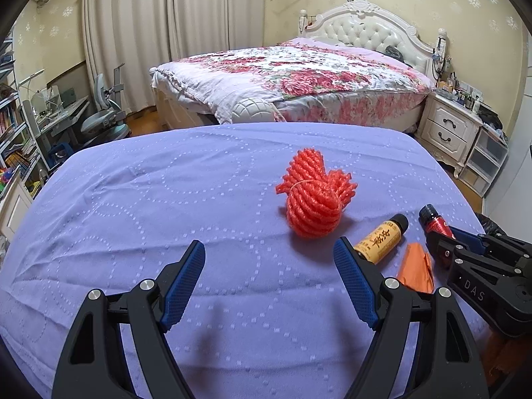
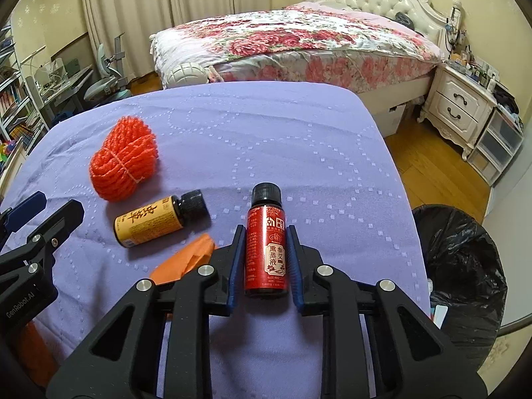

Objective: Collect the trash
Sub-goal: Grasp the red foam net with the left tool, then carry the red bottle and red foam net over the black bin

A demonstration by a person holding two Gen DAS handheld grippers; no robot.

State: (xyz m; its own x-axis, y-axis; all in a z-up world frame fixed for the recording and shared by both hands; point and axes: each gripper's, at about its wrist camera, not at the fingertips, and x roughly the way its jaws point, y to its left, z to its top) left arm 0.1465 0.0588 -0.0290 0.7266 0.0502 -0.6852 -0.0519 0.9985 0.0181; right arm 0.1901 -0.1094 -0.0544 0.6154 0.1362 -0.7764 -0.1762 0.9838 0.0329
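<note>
On the purple-covered table (image 1: 166, 199) lie an orange-red foam net bundle (image 1: 312, 196), a yellow-labelled small bottle (image 1: 382, 237) and an orange wrapper (image 1: 417, 267). My left gripper (image 1: 269, 252) is open and empty, just left of and short of the net and the yellow bottle. My right gripper (image 2: 265, 232) is shut on a red-labelled bottle (image 2: 266, 249) with a black cap, at the table's right side. In the right wrist view the net bundle (image 2: 124, 163), yellow bottle (image 2: 156, 219) and wrapper (image 2: 186, 259) lie to its left.
A bin lined with a black bag (image 2: 462, 272) stands on the floor right of the table (image 2: 299, 139). Beyond the table are a flowered bed (image 1: 292, 73), a white nightstand (image 1: 449, 126), a desk and chair (image 1: 106, 116) at left.
</note>
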